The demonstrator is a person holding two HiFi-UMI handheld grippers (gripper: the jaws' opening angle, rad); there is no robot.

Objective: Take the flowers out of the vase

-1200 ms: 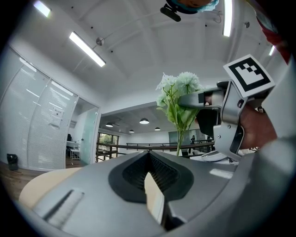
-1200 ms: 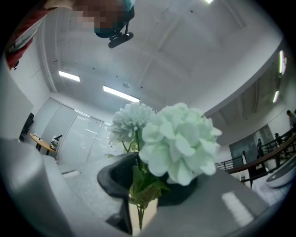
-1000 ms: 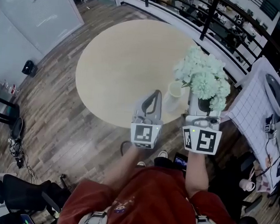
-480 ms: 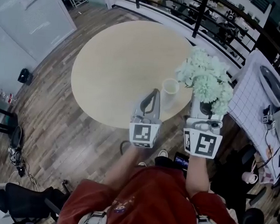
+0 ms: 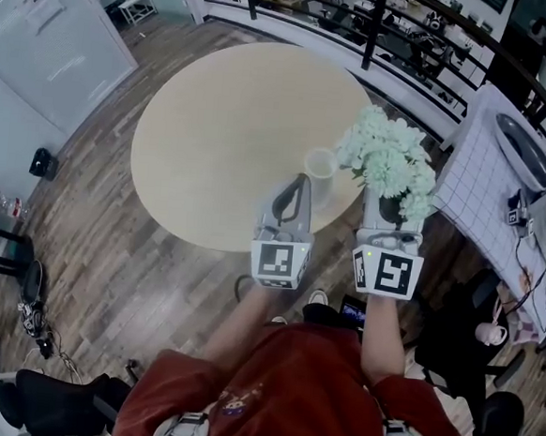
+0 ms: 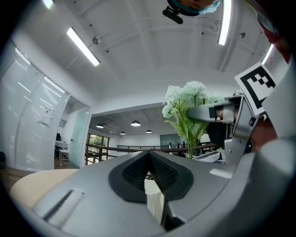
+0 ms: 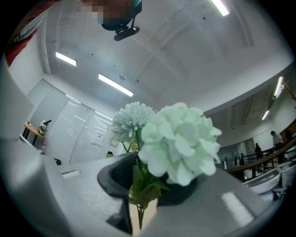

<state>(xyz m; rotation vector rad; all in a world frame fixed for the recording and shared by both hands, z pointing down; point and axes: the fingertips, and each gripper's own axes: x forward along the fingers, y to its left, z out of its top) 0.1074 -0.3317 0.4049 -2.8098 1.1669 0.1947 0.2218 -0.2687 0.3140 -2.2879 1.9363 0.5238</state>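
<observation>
A bunch of pale green flowers (image 5: 385, 163) is out of the vase and hangs over the table's right edge. My right gripper (image 5: 387, 210) is shut on its stems, and the right gripper view shows stems and leaves (image 7: 138, 194) pinched between the jaws under the blooms (image 7: 178, 141). The whitish vase (image 5: 319, 167) stands upright and empty on the round table (image 5: 215, 114). Just left of the vase, my left gripper (image 5: 300, 181) has its jaws together. The left gripper view shows the vase (image 6: 155, 203) through the slit below the tips (image 6: 149, 155), the flowers (image 6: 187, 104) and the right gripper (image 6: 217, 112).
A railing (image 5: 362, 41) runs behind the table. To the right stands a white gridded surface (image 5: 487, 192) with a dark dish. Wooden floor (image 5: 111, 247) surrounds the table, and a dark chair (image 5: 51, 402) is at lower left.
The left gripper has closed in on the vase. The right gripper has sunk a little with the bunch in it. Both grips look unchanged.
</observation>
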